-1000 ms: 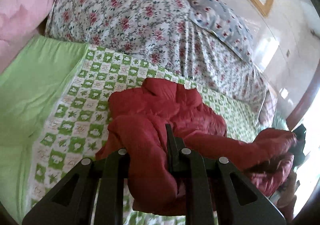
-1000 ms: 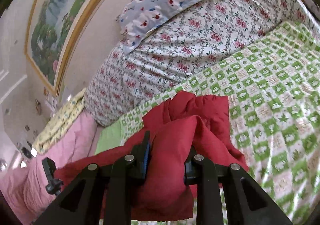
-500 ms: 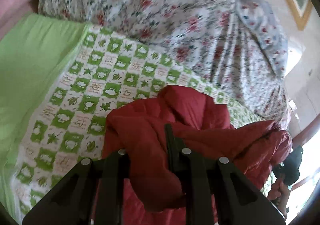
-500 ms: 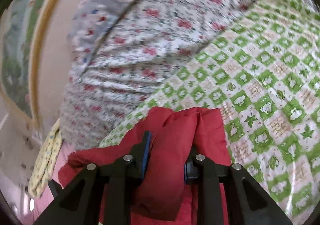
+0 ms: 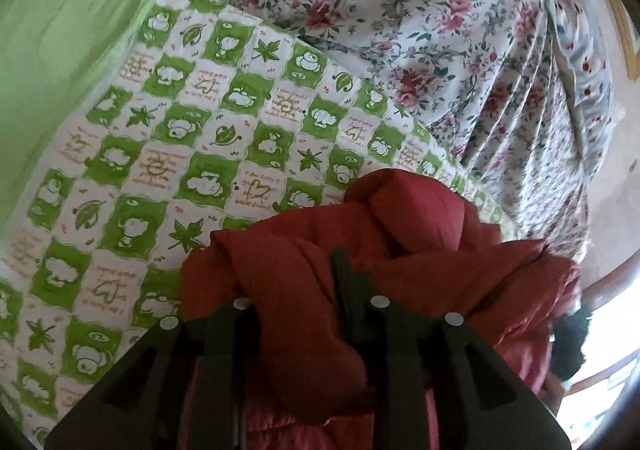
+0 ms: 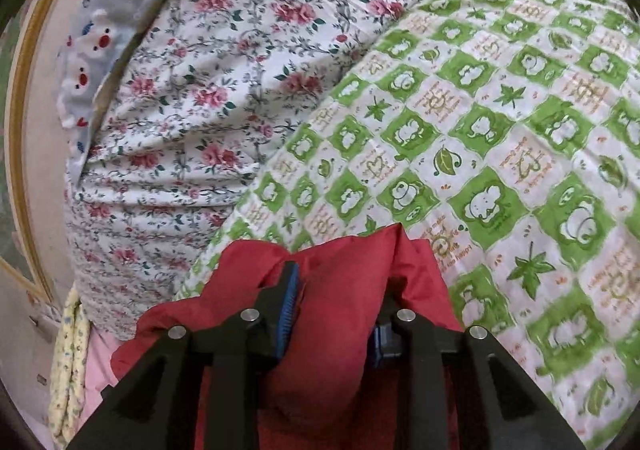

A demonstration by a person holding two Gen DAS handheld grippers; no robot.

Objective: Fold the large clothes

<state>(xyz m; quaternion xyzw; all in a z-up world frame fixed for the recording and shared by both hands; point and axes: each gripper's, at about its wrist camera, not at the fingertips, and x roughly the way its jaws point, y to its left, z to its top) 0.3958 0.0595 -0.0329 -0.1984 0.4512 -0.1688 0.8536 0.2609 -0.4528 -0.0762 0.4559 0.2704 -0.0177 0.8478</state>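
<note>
My left hand-held gripper [image 5: 294, 290] is clamped on a fold of the red jacket [image 5: 420, 250], whose lower part is cut off by the frame; its left finger is buried in fabric. The jacket lies bunched on the checked green blanket [image 5: 180, 154] on the bed, open blanket beyond. My right hand-held gripper [image 6: 334, 310] likewise pinches red cloth near the flowered quilt [image 6: 208, 90].

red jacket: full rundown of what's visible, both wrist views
The red jacket is puffy, quilted and slightly shiny, like a down coat. It is bunched in thick folds, not flat, over the green-and-white checked bedspread. The left claw and the right claw are each shut on a wad of it, fabric bulging between the fingers. Its lower part is hidden behind the claws.
</note>
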